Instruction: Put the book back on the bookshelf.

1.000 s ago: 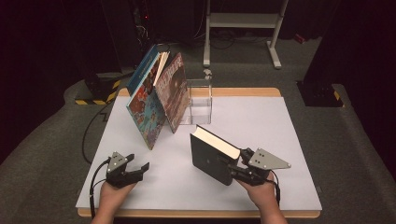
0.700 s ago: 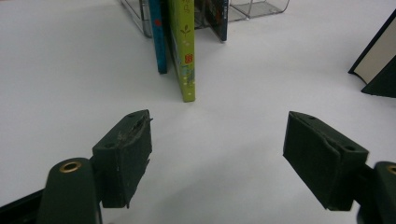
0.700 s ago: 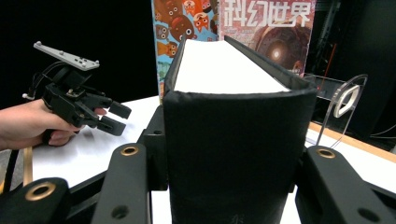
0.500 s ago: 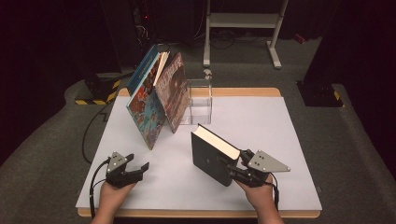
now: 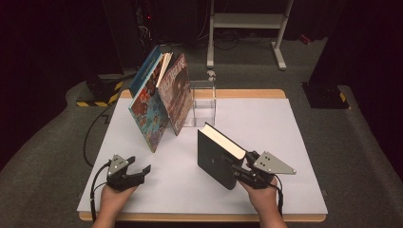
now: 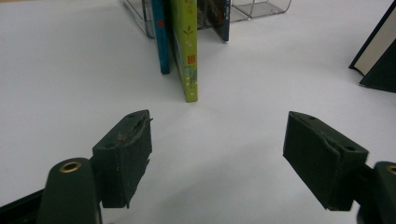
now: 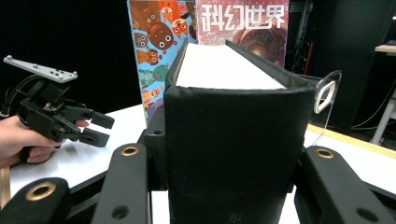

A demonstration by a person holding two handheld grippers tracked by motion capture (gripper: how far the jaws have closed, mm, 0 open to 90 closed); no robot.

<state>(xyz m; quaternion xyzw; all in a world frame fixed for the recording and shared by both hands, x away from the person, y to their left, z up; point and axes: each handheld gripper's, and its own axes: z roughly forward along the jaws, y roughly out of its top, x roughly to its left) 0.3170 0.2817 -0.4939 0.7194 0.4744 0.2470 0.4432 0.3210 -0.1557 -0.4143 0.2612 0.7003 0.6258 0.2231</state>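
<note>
Little has shifted since earlier: right gripper (image 5: pixel 243 172) stays clamped on the black book's (image 5: pixel 216 156) spine, upright near the tabletop's front edge. Left gripper (image 5: pixel 135 173) waits, jaws apart. Shelving it in the clear rack (image 5: pixel 203 102) beside the leaning books (image 5: pixel 161 102) remains.

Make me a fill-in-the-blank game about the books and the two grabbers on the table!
1. The right gripper is shut on a book whose cover is ____.
2. The jaws of the left gripper are ____, with nothing between them.
3. The colourful books lean against a clear ____ stand.
4. The black book stands ____ on the white table.

Missing words: black; open; plastic; upright
</note>
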